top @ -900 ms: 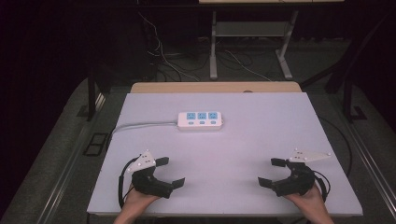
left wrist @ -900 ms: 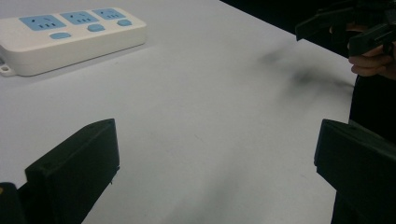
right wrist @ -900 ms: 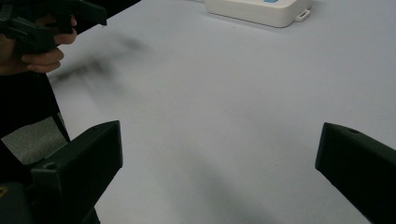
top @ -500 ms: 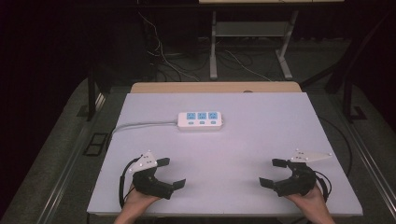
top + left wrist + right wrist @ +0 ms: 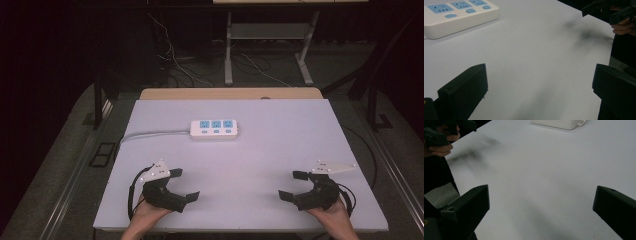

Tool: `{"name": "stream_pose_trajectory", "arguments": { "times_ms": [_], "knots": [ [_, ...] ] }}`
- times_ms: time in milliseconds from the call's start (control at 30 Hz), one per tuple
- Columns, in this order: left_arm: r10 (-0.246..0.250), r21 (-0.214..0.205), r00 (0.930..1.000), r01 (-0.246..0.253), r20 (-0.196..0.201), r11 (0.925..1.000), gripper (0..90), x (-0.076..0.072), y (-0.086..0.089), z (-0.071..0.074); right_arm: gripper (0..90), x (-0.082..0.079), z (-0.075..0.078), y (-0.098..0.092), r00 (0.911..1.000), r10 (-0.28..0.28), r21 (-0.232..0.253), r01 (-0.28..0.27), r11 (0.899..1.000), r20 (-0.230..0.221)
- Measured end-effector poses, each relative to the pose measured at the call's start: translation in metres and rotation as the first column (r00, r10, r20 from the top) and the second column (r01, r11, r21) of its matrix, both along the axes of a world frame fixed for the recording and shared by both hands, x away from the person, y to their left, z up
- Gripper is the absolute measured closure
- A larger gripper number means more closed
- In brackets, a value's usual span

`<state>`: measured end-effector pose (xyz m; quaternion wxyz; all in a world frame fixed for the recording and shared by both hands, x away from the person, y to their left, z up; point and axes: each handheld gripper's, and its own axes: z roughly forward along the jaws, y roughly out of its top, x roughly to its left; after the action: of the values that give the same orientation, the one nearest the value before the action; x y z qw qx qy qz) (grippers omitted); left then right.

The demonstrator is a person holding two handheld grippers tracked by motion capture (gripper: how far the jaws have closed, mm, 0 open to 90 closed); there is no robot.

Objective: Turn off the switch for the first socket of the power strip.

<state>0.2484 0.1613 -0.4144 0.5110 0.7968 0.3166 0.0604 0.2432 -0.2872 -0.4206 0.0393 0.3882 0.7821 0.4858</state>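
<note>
A white power strip (image 5: 215, 129) with blue sockets lies flat at the middle back of the white table (image 5: 280, 150), its cord running off to the left. It also appears as the power strip (image 5: 456, 15) at the top left of the left gripper view and as a white corner of the power strip (image 5: 559, 123) at the top of the right gripper view. My left gripper (image 5: 184, 184) rests near the front left edge, jaws wide apart and empty. My right gripper (image 5: 293, 185) rests near the front right edge, equally open and empty. Both point inward toward each other.
A wooden board edge (image 5: 230, 93) borders the table's far side. Beyond it stand a metal desk frame (image 5: 270, 40) and tangled cables on the dark floor. A wide bare stretch of tabletop separates the two grippers and the strip.
</note>
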Motion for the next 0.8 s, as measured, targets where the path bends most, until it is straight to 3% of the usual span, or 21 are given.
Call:
{"name": "stream_pose_trajectory", "arguments": {
  "times_ms": [800],
  "knots": [
    [-0.055,0.091,0.9965,0.06,-0.063,0.994,0.0,0.03,-0.009,0.027,0.6,-0.001,-0.001,0.0,1.0,0.004,-0.009,-0.004,1.0,-0.003]
  ]
}}
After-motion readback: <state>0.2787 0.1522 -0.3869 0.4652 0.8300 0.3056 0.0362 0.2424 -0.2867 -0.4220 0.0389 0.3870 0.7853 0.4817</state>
